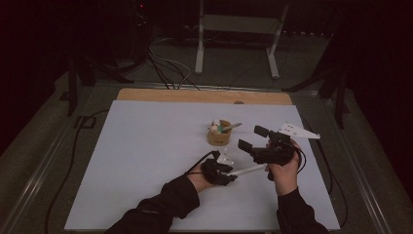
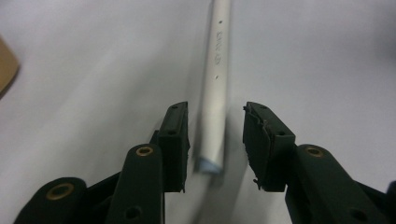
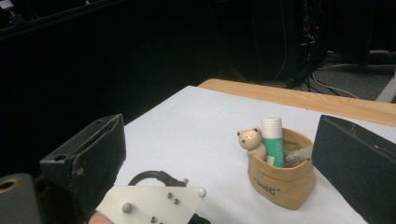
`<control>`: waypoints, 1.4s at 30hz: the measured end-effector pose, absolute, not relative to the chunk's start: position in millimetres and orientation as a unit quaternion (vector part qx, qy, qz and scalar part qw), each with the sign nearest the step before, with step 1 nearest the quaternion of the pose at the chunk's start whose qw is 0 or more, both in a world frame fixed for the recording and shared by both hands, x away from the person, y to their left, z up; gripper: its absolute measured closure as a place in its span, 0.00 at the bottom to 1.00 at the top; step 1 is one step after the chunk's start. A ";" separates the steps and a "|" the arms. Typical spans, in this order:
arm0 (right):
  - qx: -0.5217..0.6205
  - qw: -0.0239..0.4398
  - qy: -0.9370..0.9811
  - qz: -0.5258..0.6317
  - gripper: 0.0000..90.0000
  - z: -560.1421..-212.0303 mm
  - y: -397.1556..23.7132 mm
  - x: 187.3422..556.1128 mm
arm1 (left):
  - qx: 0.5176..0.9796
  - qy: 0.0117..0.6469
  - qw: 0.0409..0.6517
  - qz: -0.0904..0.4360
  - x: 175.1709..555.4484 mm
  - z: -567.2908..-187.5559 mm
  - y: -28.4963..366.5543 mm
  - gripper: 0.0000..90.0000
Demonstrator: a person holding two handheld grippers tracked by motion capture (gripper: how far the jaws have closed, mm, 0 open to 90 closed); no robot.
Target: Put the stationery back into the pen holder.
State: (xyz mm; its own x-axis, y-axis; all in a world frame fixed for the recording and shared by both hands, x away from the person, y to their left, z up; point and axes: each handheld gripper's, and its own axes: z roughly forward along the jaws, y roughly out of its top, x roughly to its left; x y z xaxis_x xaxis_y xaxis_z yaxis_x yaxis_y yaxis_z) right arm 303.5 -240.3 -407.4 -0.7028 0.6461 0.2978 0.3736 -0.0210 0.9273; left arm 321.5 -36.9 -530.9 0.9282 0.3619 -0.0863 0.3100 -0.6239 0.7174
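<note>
Left gripper point(image 2: 215, 140): it is pointing down at the table, and its two black jaws are standing on either side of the near end of a white pen. The jaws are not squeezing it; a small gap is showing on each side.
Left hand point(image 1: 210, 171): it is holding that gripper low, close to the sheet.
White pen point(image 2: 215, 84): it is lying flat on the white sheet, with its near end between the left jaws and its long body running away from them. In the high view the pen point(image 1: 247, 169) is lying between the two hands.
Right gripper point(image 1: 249, 138): it is hanging in the air above the sheet, and its jaws are standing wide apart with nothing between them.
Right hand point(image 1: 283, 168): it is gripping that gripper from below.
Brown pot point(image 3: 280, 175): it is sitting on the sheet past the right gripper, well apart from the pen. A little bear, a white and green stick and a grey pen are poking out of it.
White sheet point(image 1: 146, 161): it is covering most of the wooden table point(image 1: 195, 95).
</note>
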 end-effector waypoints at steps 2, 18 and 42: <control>0.369 0.111 0.690 0.612 0.03 -407.3 -240.4 303.5 | 0.900 0.186 0.392 0.032 321.6 -530.7 -38.4 0.73; 0.370 0.110 0.690 0.613 0.03 -407.9 -240.4 303.8 | 0.915 0.170 0.362 0.058 325.0 -527.6 -50.3 0.88; 0.368 0.104 0.691 0.614 0.03 -409.5 -237.6 303.8 | 0.907 0.173 0.379 0.056 321.9 -501.0 -19.1 0.89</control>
